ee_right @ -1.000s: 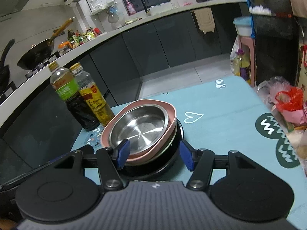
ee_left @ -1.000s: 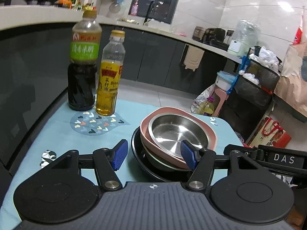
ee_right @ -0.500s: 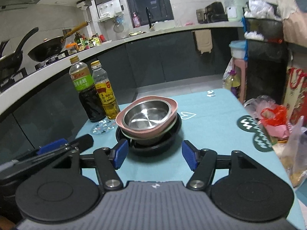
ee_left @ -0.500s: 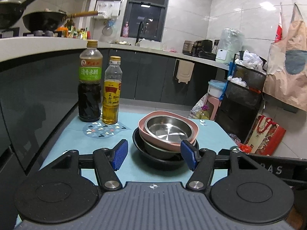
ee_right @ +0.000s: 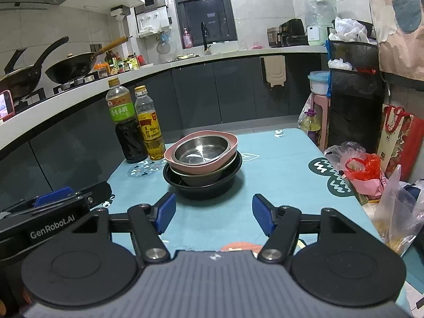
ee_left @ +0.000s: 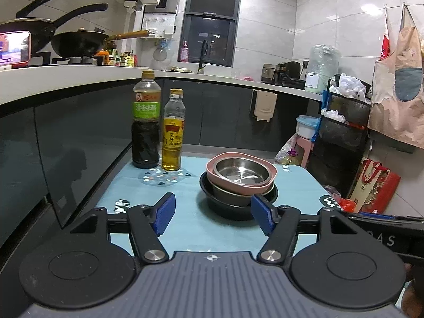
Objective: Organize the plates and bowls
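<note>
Through my left claw's camera, my left claw (ee_left: 211,215) fills the bottom of the frame with its blue pads (ee_left: 163,213) spread wide and opening further; nothing sits between them but the light blue tablecloth (ee_left: 148,185). Just beyond the right pad, right of centre, stands the stack of dishes: a steel bowl (ee_left: 240,171) nested in a pink bowl (ee_left: 268,182), that one in a grey metal bowl (ee_left: 228,193), and all of them in a black plate (ee_left: 209,194) at the bottom. The stack touches neither pad. Left of centre, further back on the cloth, a dark vinegar bottle (ee_left: 145,124) and a yellow oil bottle (ee_left: 173,132) stand upright, just beside each other. A wok (ee_left: 79,43) rests on the counter at upper left.

Through my right claw's camera, my right claw (ee_right: 213,213) is also spread wide at the bottom of the frame, holding nothing, with only cloth between its pads. The same stack sits near the middle of the frame, above the left pad and apart from it: steel bowl (ee_right: 201,148) on top, pink bowl (ee_right: 196,168) around it, black plate (ee_right: 204,188) underneath. The two bottles stand to the stack's left. My left claw's black body (ee_right: 50,212) juts in at the lower left edge. Plastic bags (ee_right: 363,169) crowd the table's right edge.
</note>
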Available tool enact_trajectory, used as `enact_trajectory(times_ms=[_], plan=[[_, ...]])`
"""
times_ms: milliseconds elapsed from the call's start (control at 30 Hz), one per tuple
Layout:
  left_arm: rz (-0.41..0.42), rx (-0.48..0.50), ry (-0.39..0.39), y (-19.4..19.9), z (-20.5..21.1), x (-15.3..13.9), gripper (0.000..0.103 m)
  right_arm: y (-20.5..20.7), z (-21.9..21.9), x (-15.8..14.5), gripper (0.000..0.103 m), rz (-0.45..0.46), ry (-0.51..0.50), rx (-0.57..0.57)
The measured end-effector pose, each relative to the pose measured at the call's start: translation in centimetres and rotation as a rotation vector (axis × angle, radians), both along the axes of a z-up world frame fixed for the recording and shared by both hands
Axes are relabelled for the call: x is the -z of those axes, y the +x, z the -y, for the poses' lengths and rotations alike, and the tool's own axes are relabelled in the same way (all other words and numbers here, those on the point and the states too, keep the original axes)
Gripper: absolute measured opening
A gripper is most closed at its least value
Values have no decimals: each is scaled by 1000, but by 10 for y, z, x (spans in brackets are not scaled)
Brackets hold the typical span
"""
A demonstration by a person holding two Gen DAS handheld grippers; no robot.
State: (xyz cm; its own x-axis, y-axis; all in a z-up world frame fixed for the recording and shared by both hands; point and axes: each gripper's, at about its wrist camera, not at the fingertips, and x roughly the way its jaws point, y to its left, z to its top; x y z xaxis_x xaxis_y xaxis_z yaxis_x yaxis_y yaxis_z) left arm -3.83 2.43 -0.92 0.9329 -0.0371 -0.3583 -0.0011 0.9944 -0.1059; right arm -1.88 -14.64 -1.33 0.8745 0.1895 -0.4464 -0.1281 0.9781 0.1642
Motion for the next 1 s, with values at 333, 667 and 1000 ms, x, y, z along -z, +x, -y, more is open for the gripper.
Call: enact_trajectory(times_ms=[333, 667, 1000], plan=[[-28, -41, 41, -10, 5, 4, 61, -8, 0, 7, 37, 1, -2, 15], [-42, -43, 48, -9, 6, 6, 61, -9, -2, 11, 37, -6, -3, 20], [-43, -34, 55, -9, 6, 7, 61, -7, -3, 11, 37, -11, -6, 18]])
